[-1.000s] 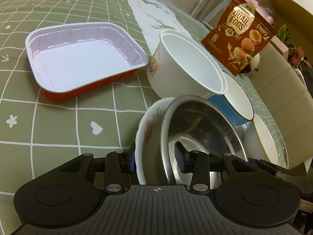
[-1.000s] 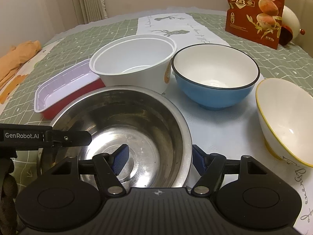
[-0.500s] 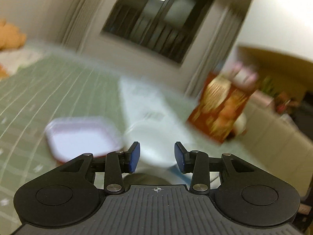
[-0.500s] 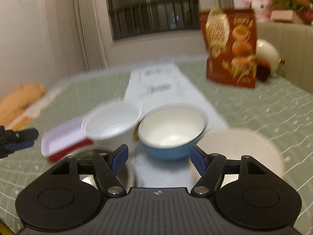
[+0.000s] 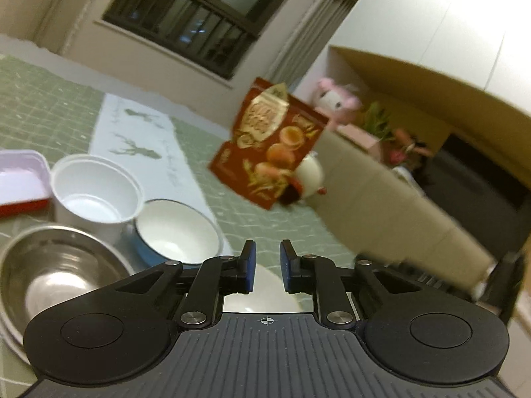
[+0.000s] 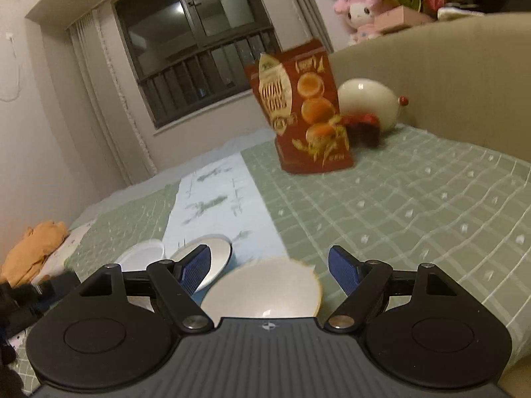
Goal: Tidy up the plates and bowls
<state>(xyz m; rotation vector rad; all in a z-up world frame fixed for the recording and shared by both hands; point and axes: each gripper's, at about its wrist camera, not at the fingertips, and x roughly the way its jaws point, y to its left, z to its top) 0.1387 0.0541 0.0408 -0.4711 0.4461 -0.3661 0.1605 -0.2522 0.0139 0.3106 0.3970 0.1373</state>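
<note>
In the left wrist view a steel bowl [image 5: 56, 275] sits at the lower left, with a pale rim showing under it. Behind it stand a white plastic tub [image 5: 96, 192] and a blue bowl with a white inside [image 5: 176, 235]. My left gripper [image 5: 267, 255] hangs above the table. Its jaws are closing to a narrow gap with nothing between them. My right gripper [image 6: 268, 258] is opening wide and holds nothing. A cream bowl [image 6: 262, 292] lies on the table below it, untouched. The blue bowl [image 6: 215, 255] and tub [image 6: 142, 253] show to its left.
A red tray with a white inside [image 5: 20, 179] lies at the far left. A quail eggs bag [image 6: 302, 112] and a white egg-shaped toy [image 6: 365, 102] stand at the back, by a beige sofa back [image 6: 448, 76]. An orange cloth [image 6: 33, 248] lies far left.
Both grippers lifted up and back from the steel bowl, which stays on the table. The left jaws let go of its rim and narrowed. The right jaws spread wider.
</note>
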